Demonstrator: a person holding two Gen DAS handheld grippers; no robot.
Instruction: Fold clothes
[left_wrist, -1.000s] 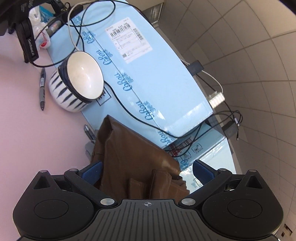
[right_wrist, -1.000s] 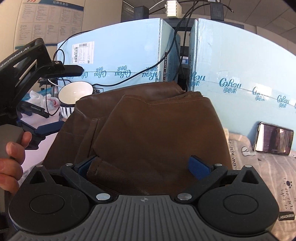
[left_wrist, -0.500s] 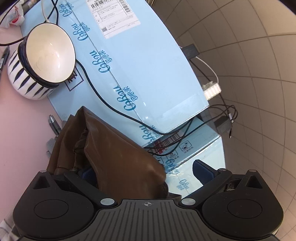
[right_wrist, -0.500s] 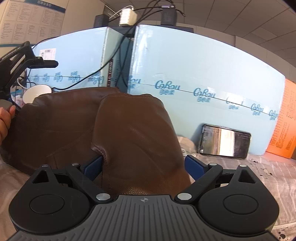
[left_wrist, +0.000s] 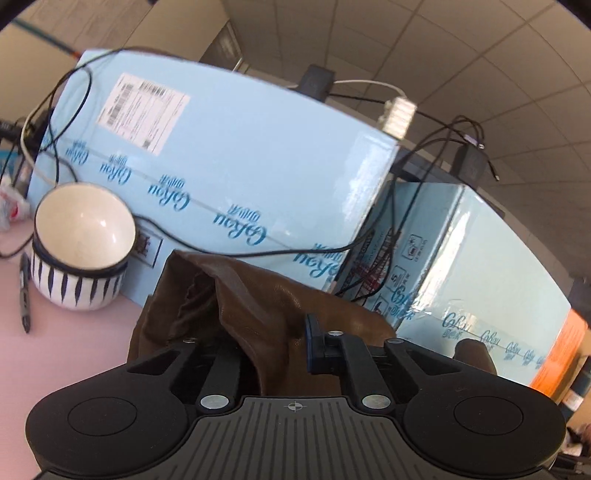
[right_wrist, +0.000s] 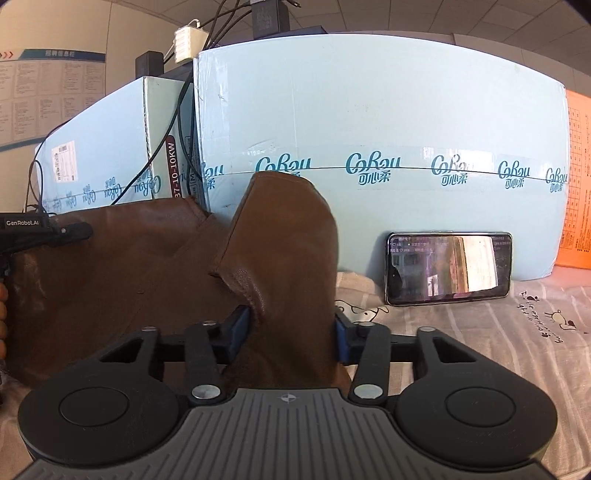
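Note:
A brown leather-like garment (right_wrist: 155, 266) hangs between my two grippers, above the bed. My right gripper (right_wrist: 291, 332) is shut on a bunched corner of it, with cloth standing up between the blue pads. In the left wrist view my left gripper (left_wrist: 271, 347) is shut on the garment's (left_wrist: 258, 299) other end; the right blue pad (left_wrist: 312, 343) presses into the folds and the left pad is hidden by cloth. The left gripper (right_wrist: 40, 232) also shows at the left edge of the right wrist view.
Light blue cartons (right_wrist: 369, 122) with cables stand close behind the garment. A phone (right_wrist: 448, 267) leans against the right carton on a striped sheet (right_wrist: 498, 332). A striped white bowl (left_wrist: 79, 254) and a pen (left_wrist: 25, 295) sit on the pink tabletop (left_wrist: 55, 354) at left.
Both grippers' jaws have closed much narrower on the garment. The left gripper has swung round to a more level view. The right gripper moved right, and the garment is stretched between them.

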